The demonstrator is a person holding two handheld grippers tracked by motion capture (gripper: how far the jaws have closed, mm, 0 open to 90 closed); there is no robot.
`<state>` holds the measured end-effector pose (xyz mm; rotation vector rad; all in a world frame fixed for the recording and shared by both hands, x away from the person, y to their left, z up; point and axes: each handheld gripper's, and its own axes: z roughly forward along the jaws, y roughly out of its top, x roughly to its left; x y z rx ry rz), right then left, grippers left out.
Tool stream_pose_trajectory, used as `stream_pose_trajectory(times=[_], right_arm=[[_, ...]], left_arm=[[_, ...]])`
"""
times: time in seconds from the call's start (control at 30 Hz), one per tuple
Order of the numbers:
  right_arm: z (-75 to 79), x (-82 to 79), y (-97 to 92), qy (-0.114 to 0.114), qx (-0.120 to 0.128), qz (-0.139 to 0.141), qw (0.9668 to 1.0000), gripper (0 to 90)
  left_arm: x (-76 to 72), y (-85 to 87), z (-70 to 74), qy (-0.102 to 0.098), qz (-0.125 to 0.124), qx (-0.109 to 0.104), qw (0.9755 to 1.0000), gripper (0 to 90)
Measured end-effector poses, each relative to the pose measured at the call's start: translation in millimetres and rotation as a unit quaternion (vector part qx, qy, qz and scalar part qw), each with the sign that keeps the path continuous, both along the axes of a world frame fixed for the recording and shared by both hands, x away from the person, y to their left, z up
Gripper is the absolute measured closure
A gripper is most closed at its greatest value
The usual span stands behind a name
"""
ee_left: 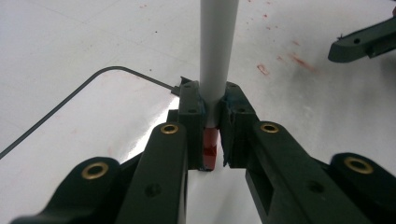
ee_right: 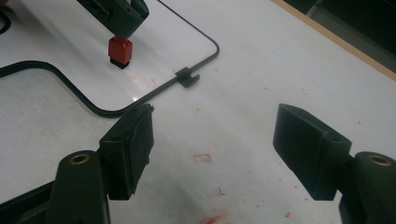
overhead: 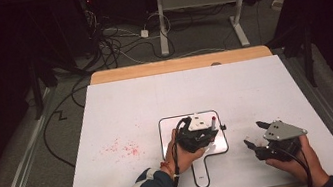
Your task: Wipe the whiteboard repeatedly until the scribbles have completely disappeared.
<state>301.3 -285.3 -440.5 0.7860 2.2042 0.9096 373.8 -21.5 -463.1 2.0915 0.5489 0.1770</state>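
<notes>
A marker with a pale barrel [ee_left: 217, 42] and a red end [ee_right: 120, 50] is clamped between the jaws of my left gripper [ee_left: 211, 116]. In the high view this left gripper [overhead: 209, 128] is over a small whiteboard [overhead: 166, 129] with a black rim and handle. The marker's red end points down at the board's surface [ee_right: 154, 42], at or just above it. My right gripper [ee_right: 212, 149] stands open with nothing between its jaws. It rests low over the table to the right of the board [overhead: 254, 132].
Red marks speckle the white table left of the board [overhead: 122, 148] and under the right gripper [ee_right: 203, 158]. A small black clip [ee_right: 187, 76] sticks out from the board's rim. Behind the table's wooden far edge [overhead: 180, 64] are cables and a desk frame on the floor.
</notes>
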Motion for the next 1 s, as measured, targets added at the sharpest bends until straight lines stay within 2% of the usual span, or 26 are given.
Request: stream_pose_trajectory(times=[0.23,0.33,0.4,0.5,0.6,0.8,0.9,1.0], right_arm=[[-0.9,0.4,-0.3,0.003,-0.001,0.004,1.0000,29.3],[-0.3,0.3,-1.9,0.002,0.000,0.004,1.0000,29.3],[-0.2,0.2,-2.9,0.001,0.001,0.002,1.0000,29.4],[0.5,-0.4,-3.6,0.001,0.000,0.002,1.0000,29.4],[1.7,-1.2,-4.0,-0.002,0.003,0.001,1.0000,29.4],[0.3,-0.9,-1.6,0.001,0.002,0.000,1.0000,29.3],[0.1,-0.4,-0.2,0.001,0.000,0.002,1.0000,29.4],[-0.5,-0.1,0.0,0.004,-0.001,0.003,1.0000,29.4]], left_arm=[[-0.3,-30.3,0.1,0.001,-0.026,-0.006,0.9996,79.1],[-2.1,-37.0,1.5,-0.008,-0.029,0.004,0.9996,79.1],[0.2,-32.7,1.2,-0.004,-0.031,0.002,0.9995,79.1],[1.8,-23.1,1.3,-0.003,-0.021,0.003,0.9998,79.1],[-0.9,-9.6,-0.2,0.000,-0.017,-0.001,0.9998,79.1],[-3.0,11.6,-0.5,0.000,-0.005,0.002,1.0000,79.1],[-1.3,15.7,-1.1,0.002,-0.001,-0.001,1.0000,79.1],[0.9,9.8,-2.0,0.003,-0.002,-0.007,1.0000,79.1]])
